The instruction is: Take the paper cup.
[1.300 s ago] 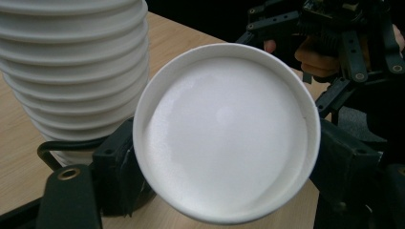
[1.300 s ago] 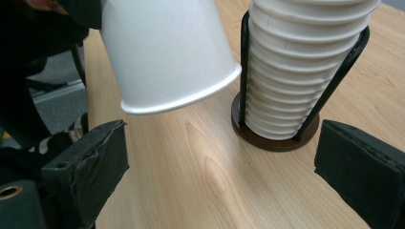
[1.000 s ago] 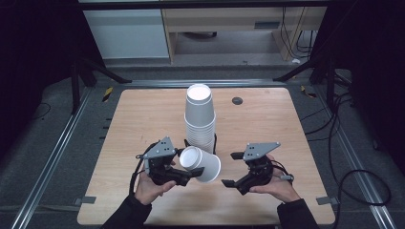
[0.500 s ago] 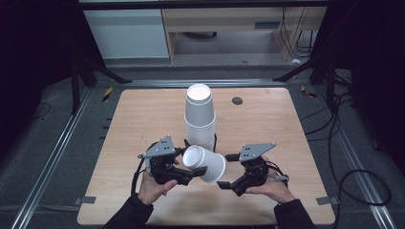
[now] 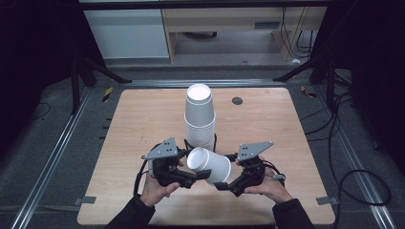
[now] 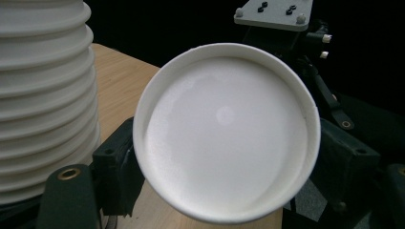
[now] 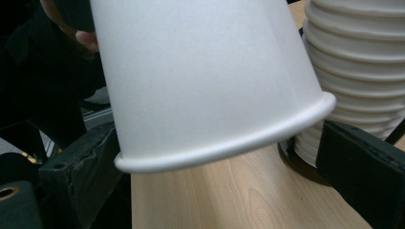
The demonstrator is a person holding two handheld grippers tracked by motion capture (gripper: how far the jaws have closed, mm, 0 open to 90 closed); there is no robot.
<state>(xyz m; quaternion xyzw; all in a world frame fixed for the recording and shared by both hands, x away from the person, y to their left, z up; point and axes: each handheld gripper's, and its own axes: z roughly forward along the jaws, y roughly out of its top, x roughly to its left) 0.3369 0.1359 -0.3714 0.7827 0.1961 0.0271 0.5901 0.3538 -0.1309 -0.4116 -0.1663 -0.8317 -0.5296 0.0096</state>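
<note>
A single white paper cup (image 5: 210, 165) lies tilted on its side just above the table, base toward the upper left. My left gripper (image 5: 202, 174) is shut on it; in the left gripper view the cup's round base (image 6: 224, 133) sits squeezed between the two jaws. My right gripper (image 5: 221, 184) is open at the cup's mouth end. In the right gripper view the cup's rolled rim (image 7: 229, 143) spans the gap between that gripper's jaws. A tall stack of upturned white cups (image 5: 199, 119) stands right behind.
The wooden table (image 5: 286, 143) has a small dark round hole (image 5: 237, 100) at the back right. Metal rails (image 5: 62, 143) run along both sides, with cables (image 5: 353, 181) on the floor at the right. A black ring (image 7: 298, 167) lies at the stack's foot.
My right gripper has moved left up to the cup's mouth end. The cup has tipped slightly and shifted right in my left gripper.
</note>
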